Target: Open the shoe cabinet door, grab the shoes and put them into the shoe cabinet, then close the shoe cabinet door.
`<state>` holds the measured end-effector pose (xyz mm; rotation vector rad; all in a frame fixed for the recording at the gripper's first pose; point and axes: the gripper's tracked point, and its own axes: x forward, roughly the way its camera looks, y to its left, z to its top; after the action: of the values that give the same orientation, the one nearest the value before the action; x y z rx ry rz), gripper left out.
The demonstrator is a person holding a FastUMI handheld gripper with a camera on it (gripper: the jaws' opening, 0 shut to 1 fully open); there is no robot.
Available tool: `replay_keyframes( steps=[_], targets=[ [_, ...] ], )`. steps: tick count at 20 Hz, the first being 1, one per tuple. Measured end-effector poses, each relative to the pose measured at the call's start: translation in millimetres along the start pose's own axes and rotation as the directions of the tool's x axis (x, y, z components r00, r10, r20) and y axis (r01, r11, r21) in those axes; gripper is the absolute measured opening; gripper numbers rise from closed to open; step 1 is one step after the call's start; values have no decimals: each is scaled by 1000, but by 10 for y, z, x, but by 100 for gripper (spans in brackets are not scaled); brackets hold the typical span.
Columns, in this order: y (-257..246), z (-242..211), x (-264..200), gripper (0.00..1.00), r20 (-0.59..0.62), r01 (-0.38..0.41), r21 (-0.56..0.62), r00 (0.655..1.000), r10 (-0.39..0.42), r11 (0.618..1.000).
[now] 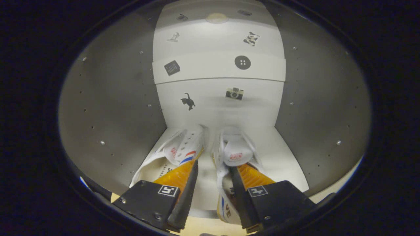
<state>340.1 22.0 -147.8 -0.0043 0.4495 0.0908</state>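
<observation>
Inside the shoe cabinet (108,108), the pair of white shoes (187,147) lies side by side on the cabinet floor, toes toward the back panel (220,108). The gripper (213,170) reaches in with its fingers spread apart; each finger seems to sit in one shoe's opening, though contact is hard to judge. A shelf (218,70) crosses the cabinet above the shoes. Small stickers (242,62) dot the back panel.
</observation>
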Motion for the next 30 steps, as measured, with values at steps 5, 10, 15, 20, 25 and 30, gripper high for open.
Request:
replay_keyframes(
  steps=[5, 10, 15, 20, 25, 30],
  targets=[
    [-98, -27, -483, 83, 93, 39, -24, 995, -37, 999],
    [-51, -217, -908, 91, 124, 15, -23, 992, -12, 1000],
    [-5, -335, -1552, 92, 166, 22, -41, 986, -15, 999],
    [-68, -385, -2416, 99, 253, 42, -56, 967, -26, 998],
    [-95, -487, -3246, 100, 315, 30, -84, 949, -2, 996],
    [-224, -528, -4003, 100, 369, -1, -37, 929, 15, 999]
  ],
)
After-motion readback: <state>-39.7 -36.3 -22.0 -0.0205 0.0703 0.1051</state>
